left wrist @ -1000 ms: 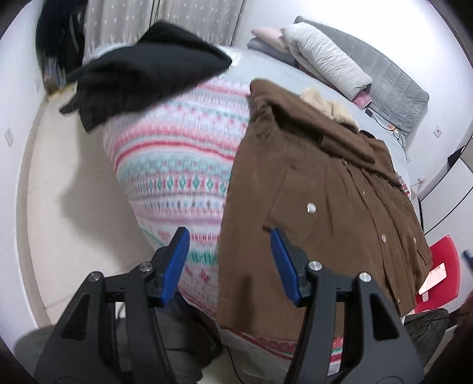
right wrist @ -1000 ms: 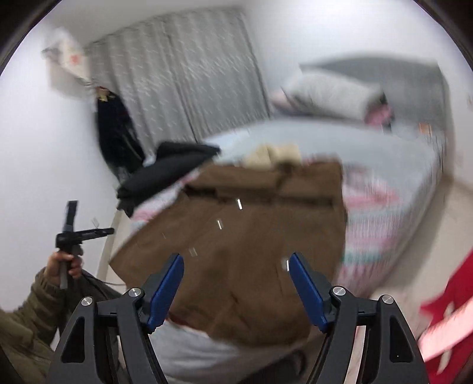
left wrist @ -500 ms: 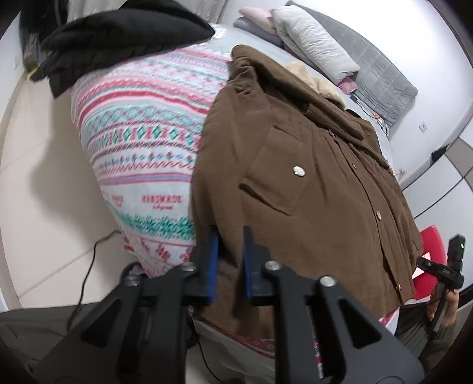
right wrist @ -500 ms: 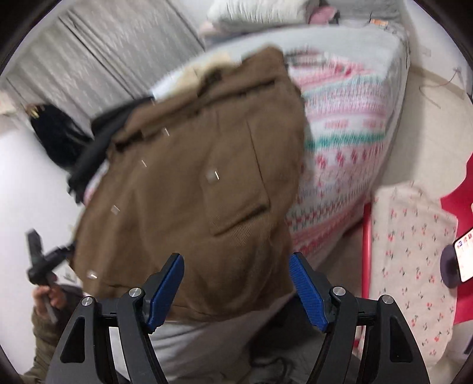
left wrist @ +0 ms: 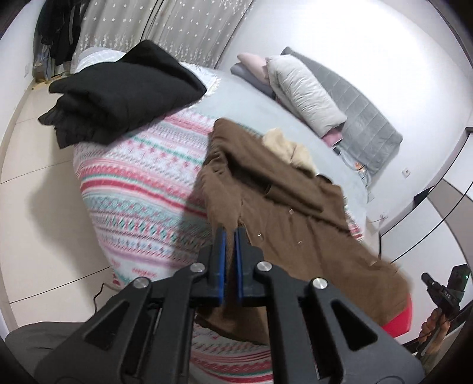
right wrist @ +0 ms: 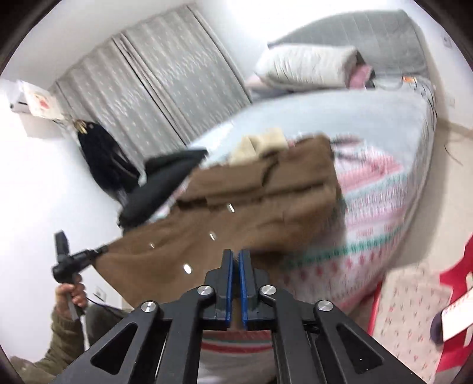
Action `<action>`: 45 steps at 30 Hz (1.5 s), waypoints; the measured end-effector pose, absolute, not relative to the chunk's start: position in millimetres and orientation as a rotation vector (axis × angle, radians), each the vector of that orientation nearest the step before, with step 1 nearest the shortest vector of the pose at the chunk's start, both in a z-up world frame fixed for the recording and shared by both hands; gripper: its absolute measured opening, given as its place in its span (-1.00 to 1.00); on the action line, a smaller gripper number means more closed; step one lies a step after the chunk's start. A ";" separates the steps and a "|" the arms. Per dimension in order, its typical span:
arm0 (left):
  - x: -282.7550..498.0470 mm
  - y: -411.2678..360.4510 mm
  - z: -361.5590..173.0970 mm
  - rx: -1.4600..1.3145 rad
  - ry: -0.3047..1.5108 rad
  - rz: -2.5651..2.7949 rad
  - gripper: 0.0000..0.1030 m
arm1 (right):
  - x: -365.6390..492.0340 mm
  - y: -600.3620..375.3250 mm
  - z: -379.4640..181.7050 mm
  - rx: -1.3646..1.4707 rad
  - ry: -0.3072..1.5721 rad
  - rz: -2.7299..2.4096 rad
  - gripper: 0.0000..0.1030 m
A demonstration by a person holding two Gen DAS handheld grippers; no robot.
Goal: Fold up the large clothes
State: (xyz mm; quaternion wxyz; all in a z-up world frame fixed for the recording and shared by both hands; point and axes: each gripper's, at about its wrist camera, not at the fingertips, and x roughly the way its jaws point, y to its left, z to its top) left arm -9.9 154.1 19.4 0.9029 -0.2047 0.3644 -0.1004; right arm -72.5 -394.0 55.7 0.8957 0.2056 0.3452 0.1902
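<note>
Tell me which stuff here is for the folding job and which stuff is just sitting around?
For the folding:
brown jacket, its hem pinched by both grippers
left gripper, shut on the jacket
right gripper, shut on the jacket
patterned blanket underneath it

Just lying about:
black clothes pile
grey pillow
curtains
red stool

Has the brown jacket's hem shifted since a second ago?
Yes. The brown jacket hem, hanging over the bed edge then, is lifted off it, pinched by both claws.
</note>
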 end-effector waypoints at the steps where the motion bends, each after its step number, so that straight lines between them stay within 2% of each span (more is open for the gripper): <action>1: -8.3 153.1 20.2 -0.427 0.752 -0.206 -0.86 | -74.9 -397.0 67.5 0.420 0.687 0.393 -0.98; 4: -5.2 149.8 9.8 -0.422 0.764 -0.190 -0.86 | -73.6 -402.3 77.3 0.422 0.652 0.359 -0.96; 9: -1.0 160.7 -17.4 -0.462 0.800 -0.179 -0.86 | -49.0 -394.2 -19.5 0.479 0.901 0.306 -0.80; 11: -1.5 165.3 -18.1 -0.478 0.794 -0.180 -0.86 | -52.1 -389.6 -58.9 0.539 0.937 0.335 -0.52; 14: -0.5 167.8 -20.4 -0.494 0.795 -0.182 -0.86 | -61.4 -381.6 -93.0 0.550 0.962 0.321 -0.32; 15: -0.2 167.5 -20.9 -0.501 0.793 -0.185 -0.86 | -64.4 -381.4 -98.0 0.550 0.974 0.309 -0.28; 16: 0.0 166.8 -20.4 -0.507 0.789 -0.187 -0.86 | -69.6 -384.0 -100.2 0.559 0.964 0.302 -0.16; 17: 0.1 166.6 -19.3 -0.518 0.779 -0.190 -0.86 | -75.6 -386.4 -100.1 0.566 0.950 0.298 0.06; 19: 0.4 167.5 -16.7 -0.535 0.759 -0.197 -0.86 | -82.9 -393.8 -106.4 0.576 0.948 0.243 0.31; 20: 1.2 167.4 -15.1 -0.544 0.754 -0.203 -0.86 | -84.7 -396.6 -112.5 0.586 0.964 0.215 0.34; 24: 3.0 166.3 -12.5 -0.535 0.745 -0.206 -0.86 | -79.6 -392.7 -129.0 0.635 1.037 0.300 0.34; 30: 3.3 169.1 -14.7 -0.539 0.735 -0.204 -0.86 | -67.0 -374.0 -140.2 0.509 1.124 0.280 0.34; 35: 1.1 162.5 -16.0 -0.487 0.724 -0.188 -0.86 | -61.7 -375.1 -142.0 0.507 1.124 0.272 0.31; 36: 0.6 161.1 -15.1 -0.482 0.720 -0.189 -0.86 | -61.6 -368.5 -141.6 0.481 1.124 0.297 0.16; 37: -0.1 160.4 -13.1 -0.478 0.715 -0.190 -0.86 | -62.6 -361.9 -137.9 0.455 1.110 0.329 -0.47; 38: -0.1 160.7 -11.5 -0.477 0.712 -0.188 -0.86 | -64.4 -359.4 -129.8 0.446 1.087 0.353 -0.70; 40: 1.7 161.9 -7.6 -0.477 0.717 -0.186 -0.86 | -72.3 -359.1 -117.3 0.440 1.033 0.365 -0.82; 43: 12.1 167.3 6.5 -0.506 0.714 -0.183 -1.00 | -76.7 -366.5 -87.2 0.484 0.928 0.413 -0.85; 45: 17.6 171.1 34.8 -0.495 0.624 -0.164 -1.00 | -71.0 -376.2 -55.9 0.518 0.837 0.436 -0.85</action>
